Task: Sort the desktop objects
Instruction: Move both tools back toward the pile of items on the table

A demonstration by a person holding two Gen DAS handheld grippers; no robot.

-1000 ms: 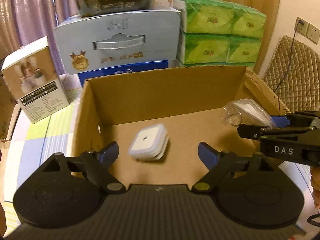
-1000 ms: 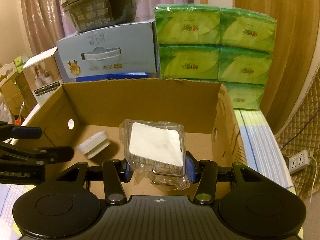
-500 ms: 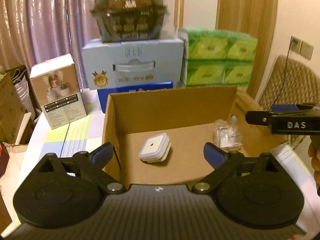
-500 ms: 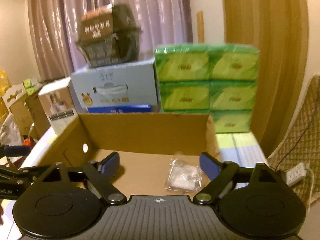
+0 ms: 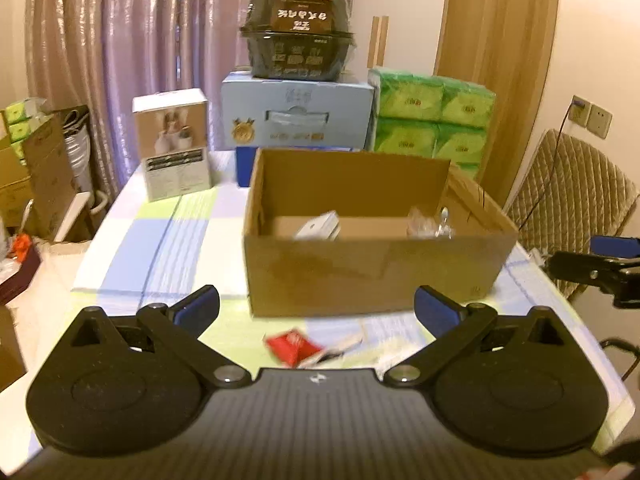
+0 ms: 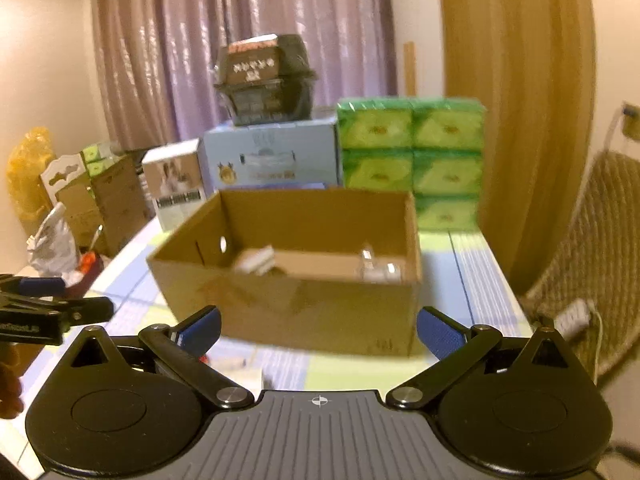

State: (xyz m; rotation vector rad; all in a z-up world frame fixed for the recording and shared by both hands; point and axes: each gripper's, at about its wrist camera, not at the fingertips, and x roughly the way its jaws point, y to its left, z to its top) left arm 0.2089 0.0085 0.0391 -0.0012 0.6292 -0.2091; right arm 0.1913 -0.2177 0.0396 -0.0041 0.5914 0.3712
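Left wrist view: both the left gripper (image 5: 316, 308) and right gripper (image 6: 318, 326) hang spread and empty short of the cardboard box (image 5: 372, 268), seemingly freed to reach the red packet (image 5: 291, 344) lying before it.

- We see the carton (image 5: 372, 272) on the table (image 5: 160, 248), a case (image 5: 318, 226) in its left part, a bag (image 5: 430, 226) in its right.
- Behind it we find a box (image 5: 298, 116) with a tub (image 5: 298, 36) on top, tissue packs (image 5: 432, 120) to the right.
- Before the carton lies a packet (image 5: 290, 344).
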